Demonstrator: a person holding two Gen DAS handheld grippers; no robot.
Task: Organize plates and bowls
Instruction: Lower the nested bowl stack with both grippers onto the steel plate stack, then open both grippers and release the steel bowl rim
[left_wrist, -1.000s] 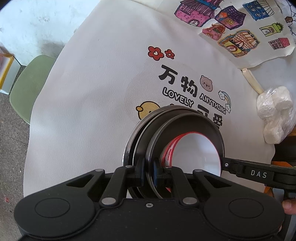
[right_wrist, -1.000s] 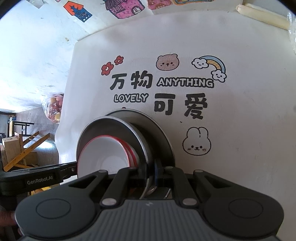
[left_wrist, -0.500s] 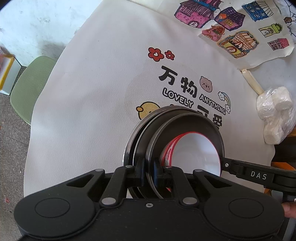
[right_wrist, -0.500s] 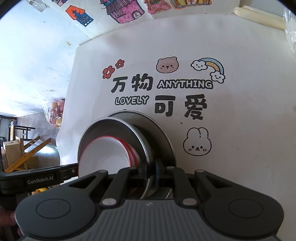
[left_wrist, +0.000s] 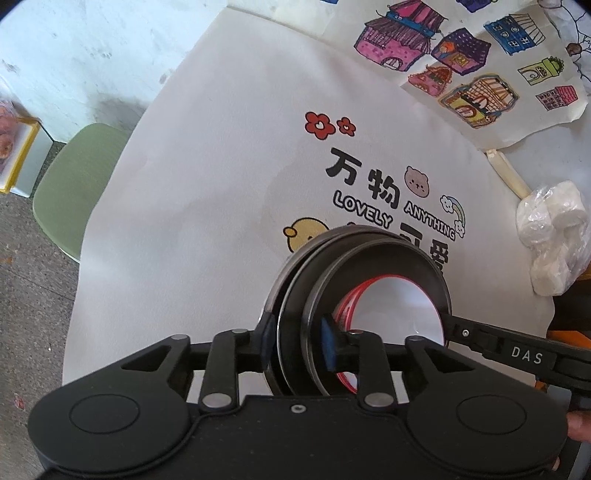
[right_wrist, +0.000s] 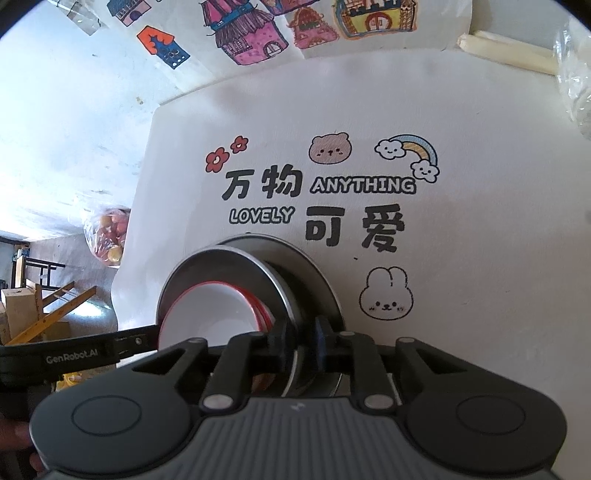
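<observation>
Both sets of jaws have let go since a second ago: then each was pinched tight on the rim of the nested dishes, and now both are opening, with a gap showing between pads and metal. The left gripper (left_wrist: 295, 341) straddles the rims at the stack's 6 o'clock edge, its blue pads standing clear on either side. The right gripper (right_wrist: 301, 343) does the same in its own view, spread less widely. The stack of dark round metal plates (left_wrist: 291, 314) holding a white bowl with a red rim (left_wrist: 395, 306) sits on the white printed tablecloth (left_wrist: 221, 184), just at 6 o'clock of the lettering. Judging by this, the stack has been set down and released; withdrawing both grippers without nudging the rims looks like what remains.
</observation>
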